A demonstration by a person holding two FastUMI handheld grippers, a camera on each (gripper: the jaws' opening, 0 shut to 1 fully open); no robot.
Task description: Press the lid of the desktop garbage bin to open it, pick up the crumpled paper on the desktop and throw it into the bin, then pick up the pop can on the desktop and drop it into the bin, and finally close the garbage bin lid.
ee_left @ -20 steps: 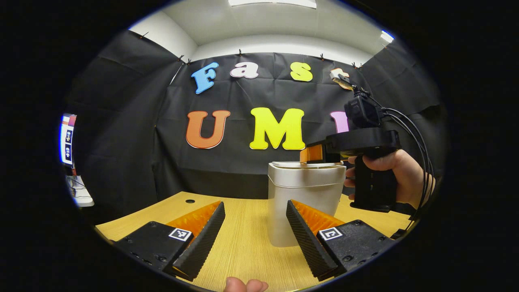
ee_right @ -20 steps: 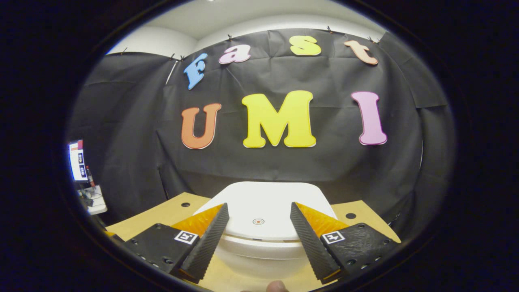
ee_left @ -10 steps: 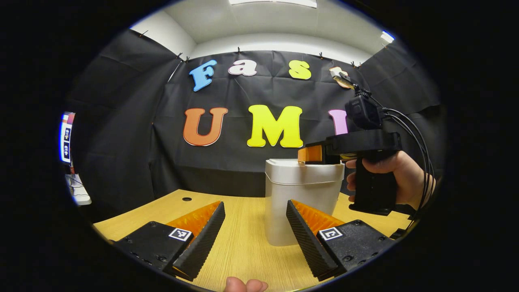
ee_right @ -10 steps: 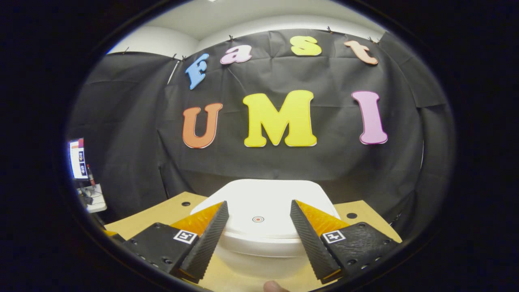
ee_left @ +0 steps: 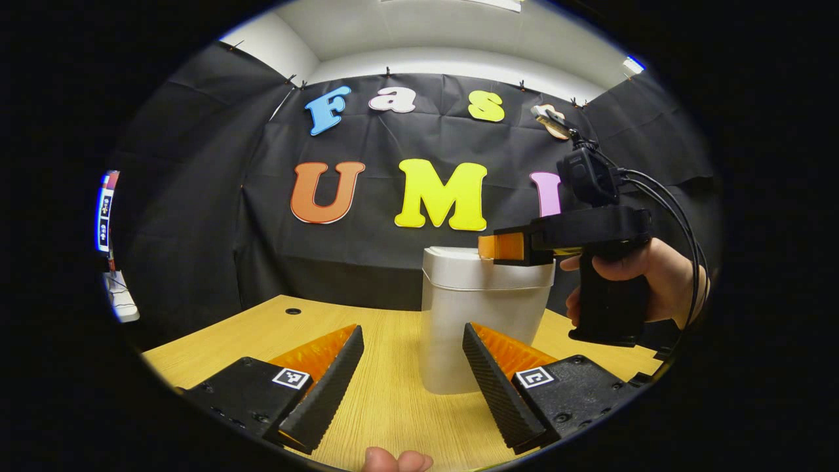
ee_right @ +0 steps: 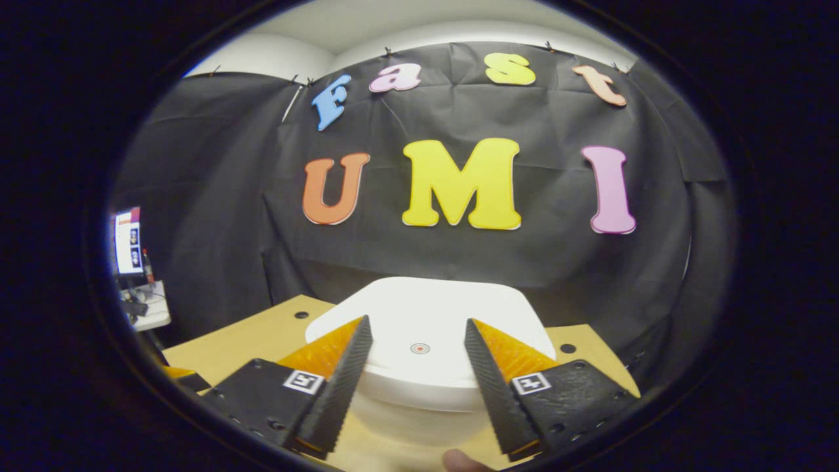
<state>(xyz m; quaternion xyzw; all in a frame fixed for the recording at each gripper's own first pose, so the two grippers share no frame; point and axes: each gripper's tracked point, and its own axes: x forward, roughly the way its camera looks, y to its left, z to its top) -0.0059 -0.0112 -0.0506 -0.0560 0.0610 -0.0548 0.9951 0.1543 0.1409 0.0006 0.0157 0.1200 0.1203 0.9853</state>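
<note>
The white desktop bin (ee_left: 482, 328) stands on the wooden desk (ee_left: 387, 406), and its lid (ee_left: 459, 262) is down. In the right gripper view the lid (ee_right: 426, 308) lies just under and ahead of my right gripper (ee_right: 417, 322), which is open with a small red dot (ee_right: 419, 348) between its fingers. Seen from the left gripper view, the right gripper (ee_left: 493, 247) is level at the lid's top right edge, held by a hand (ee_left: 655, 278); I cannot tell whether it touches. My left gripper (ee_left: 411, 330) is open and empty, low over the desk in front of the bin.
Black cloth walls close the desk at the back and sides. Cable holes (ee_left: 293, 311) (ee_right: 567, 348) sit in the desk near the back edge. A monitor (ee_right: 128, 241) and a small side table (ee_right: 147, 314) stand beyond the desk's left edge. Cables (ee_left: 675, 203) trail from the right gripper.
The right gripper has edged forward over the lid, which now looms larger beneath it. The left gripper has shifted slightly, so the bin sits a little higher and more central. Both stay open.
</note>
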